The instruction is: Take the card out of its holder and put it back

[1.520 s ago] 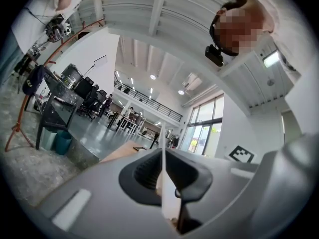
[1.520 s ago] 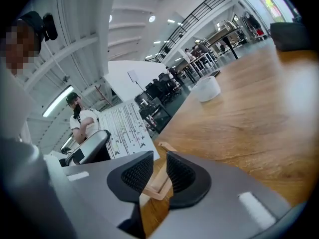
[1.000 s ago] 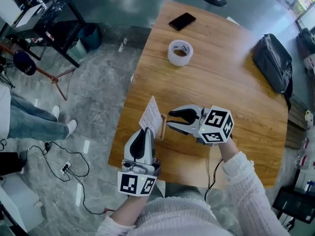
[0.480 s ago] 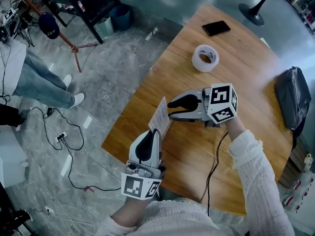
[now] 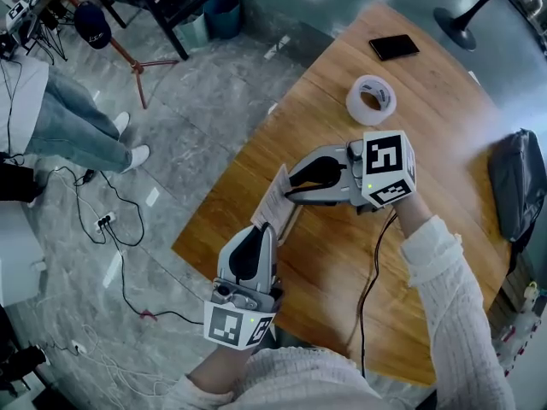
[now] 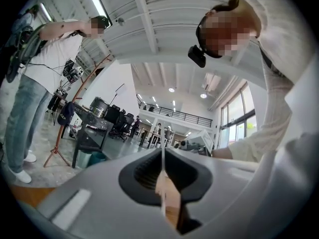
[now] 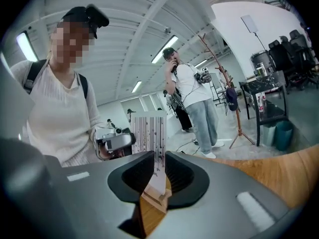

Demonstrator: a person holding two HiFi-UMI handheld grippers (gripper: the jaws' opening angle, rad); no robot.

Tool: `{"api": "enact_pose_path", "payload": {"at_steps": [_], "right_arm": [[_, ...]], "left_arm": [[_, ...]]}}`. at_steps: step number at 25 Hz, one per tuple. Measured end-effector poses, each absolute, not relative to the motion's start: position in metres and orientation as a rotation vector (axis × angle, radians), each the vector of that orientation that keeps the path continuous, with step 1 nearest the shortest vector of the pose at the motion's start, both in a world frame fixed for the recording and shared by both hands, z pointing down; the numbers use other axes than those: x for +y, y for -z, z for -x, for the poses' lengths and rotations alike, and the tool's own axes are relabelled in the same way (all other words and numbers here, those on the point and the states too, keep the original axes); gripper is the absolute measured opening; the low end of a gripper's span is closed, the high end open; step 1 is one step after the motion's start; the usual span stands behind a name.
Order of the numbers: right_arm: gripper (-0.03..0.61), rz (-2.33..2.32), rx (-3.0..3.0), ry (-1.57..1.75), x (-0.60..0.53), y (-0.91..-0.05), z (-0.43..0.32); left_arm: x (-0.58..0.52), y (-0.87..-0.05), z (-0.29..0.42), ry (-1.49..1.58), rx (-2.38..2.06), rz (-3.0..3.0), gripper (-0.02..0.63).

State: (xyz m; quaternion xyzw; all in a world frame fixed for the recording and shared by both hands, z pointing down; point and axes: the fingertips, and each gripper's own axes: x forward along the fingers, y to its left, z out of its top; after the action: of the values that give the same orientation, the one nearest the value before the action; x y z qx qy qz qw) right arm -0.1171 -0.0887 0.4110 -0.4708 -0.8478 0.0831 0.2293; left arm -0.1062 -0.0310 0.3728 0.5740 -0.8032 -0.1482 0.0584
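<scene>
A white printed card [image 5: 275,196] stands upright in a small wooden holder [image 5: 287,222] near the table's left edge. My left gripper [image 5: 263,227] comes from below and is shut on the holder's near end. In the left gripper view the card [image 6: 163,156] shows edge-on above the wood [image 6: 170,199]. My right gripper [image 5: 289,189] reaches in from the right. Its jaws have just been closing and stand either side of the card [image 7: 148,131], with a slit of table still showing beside it. The holder [image 7: 155,199] sits below the right gripper [image 7: 157,172].
A tape roll [image 5: 372,97] and a black phone [image 5: 394,47] lie at the far end of the wooden table [image 5: 342,263]. A black bag [image 5: 520,182] rests at the right. A person [image 5: 60,135] stands on the floor to the left, near cables.
The right gripper's jaws have narrowed around the card and the gripper has rolled and lifted slightly. The left gripper has kept its grip and place.
</scene>
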Motion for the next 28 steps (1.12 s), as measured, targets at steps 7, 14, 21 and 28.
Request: {"api": "enact_pose_path", "payload": {"at_steps": [7, 14, 21, 28], "right_arm": [[0.066, 1.323, -2.325, -0.11, -0.077, -0.406, 0.118], [0.066, 1.336, -2.313, -0.081, -0.077, -0.411, 0.116], [0.067, 1.327, -2.324, -0.1, -0.073, -0.414, 0.114], [0.071, 1.299, -2.289, -0.082, -0.075, -0.43, 0.114]], "left_arm": [[-0.019, -0.374, 0.102, 0.419, -2.456, -1.725, 0.018], [-0.019, -0.383, 0.096, 0.352, -2.471, -1.726, 0.02], [-0.015, -0.389, 0.093, 0.28, -2.476, -1.754, 0.02], [-0.017, -0.408, 0.091, 0.22, -2.455, -1.725, 0.02]]}}
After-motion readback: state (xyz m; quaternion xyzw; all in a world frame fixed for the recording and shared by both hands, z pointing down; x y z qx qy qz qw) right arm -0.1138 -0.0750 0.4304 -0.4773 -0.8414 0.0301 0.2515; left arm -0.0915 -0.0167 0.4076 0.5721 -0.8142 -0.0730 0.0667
